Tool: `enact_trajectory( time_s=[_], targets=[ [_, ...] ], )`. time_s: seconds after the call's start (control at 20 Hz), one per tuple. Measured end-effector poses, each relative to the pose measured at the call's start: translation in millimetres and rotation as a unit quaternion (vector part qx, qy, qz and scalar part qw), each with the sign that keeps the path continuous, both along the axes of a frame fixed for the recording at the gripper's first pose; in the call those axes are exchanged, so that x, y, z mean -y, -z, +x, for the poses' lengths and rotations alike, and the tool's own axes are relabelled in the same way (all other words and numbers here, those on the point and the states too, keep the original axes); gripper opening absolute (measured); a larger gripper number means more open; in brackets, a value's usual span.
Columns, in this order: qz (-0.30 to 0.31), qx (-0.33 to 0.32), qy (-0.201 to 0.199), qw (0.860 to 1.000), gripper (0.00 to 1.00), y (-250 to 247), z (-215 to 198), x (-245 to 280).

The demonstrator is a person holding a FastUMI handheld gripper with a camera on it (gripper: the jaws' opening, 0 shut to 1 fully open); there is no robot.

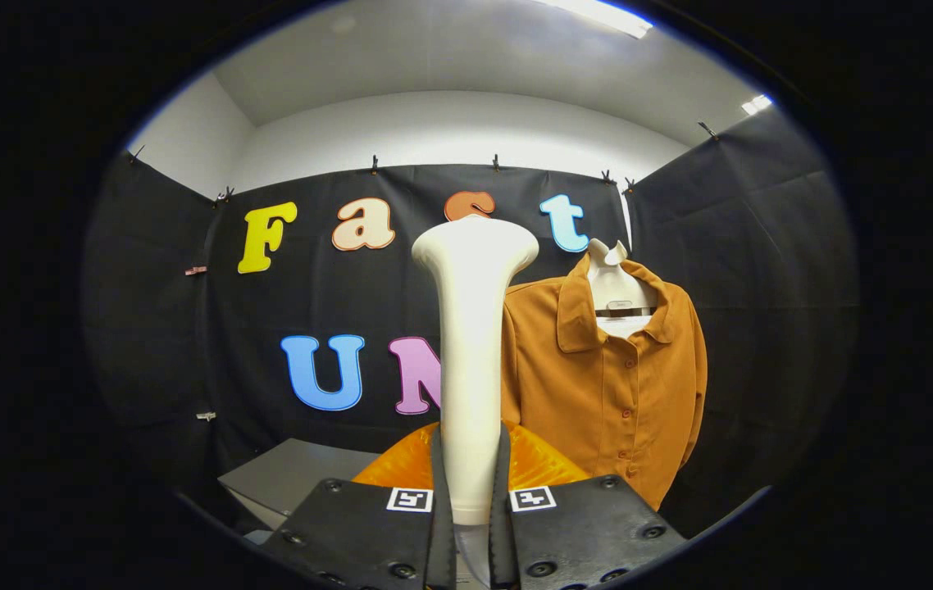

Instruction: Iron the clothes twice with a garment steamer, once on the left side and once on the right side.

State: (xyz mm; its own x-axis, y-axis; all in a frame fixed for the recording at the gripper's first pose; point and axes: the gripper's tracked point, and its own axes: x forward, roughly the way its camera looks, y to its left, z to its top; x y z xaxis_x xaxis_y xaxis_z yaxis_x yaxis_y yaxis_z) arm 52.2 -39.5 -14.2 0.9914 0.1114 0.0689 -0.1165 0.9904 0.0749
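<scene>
A: Right, gripper [471, 492] status?
B: Fingers are clamped on the white garment steamer [473, 328], held upright between them.
A: Shirt?
B: The orange shirt [606, 385] is hung just beyond, right of the steamer head; contact can't be judged, probably apart.

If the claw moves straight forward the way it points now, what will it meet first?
Probably the booth's black cloth wall. The claw is shut on the white steamer, and the orange shirt hangs beside that line; depth is unclear.

Grey flat-topped box [294, 475] low beside the black cloth wall [762, 246], white ceiling [450, 57], lit ceiling lamp [598, 15]
</scene>
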Motion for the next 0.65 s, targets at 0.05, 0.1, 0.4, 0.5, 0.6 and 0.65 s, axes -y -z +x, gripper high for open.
enact_trajectory(
  time_s=[0.05, 0.1, 0.4, 0.5, 0.6, 0.65],
  targets=[
    [-0.001, 0.000, 0.001, 1.000, 0.19, 1.0, -0.1, -0.3],
    [-0.002, -0.001, 0.001, 1.000, 0.19, 1.7, -0.4, -0.6],
    [-0.001, -0.003, -0.004, 1.000, 0.19, 1.6, -2.4, -4.0],
    [-0.002, -0.003, -0.005, 1.000, 0.19, 2.3, -2.5, -4.2],
    [-0.002, -0.005, -0.005, 1.000, 0.19, 3.3, -1.8, -5.3],
    [-0.002, -0.006, -0.005, 1.000, 0.19, 3.8, -1.1, -4.9]
  ],
)
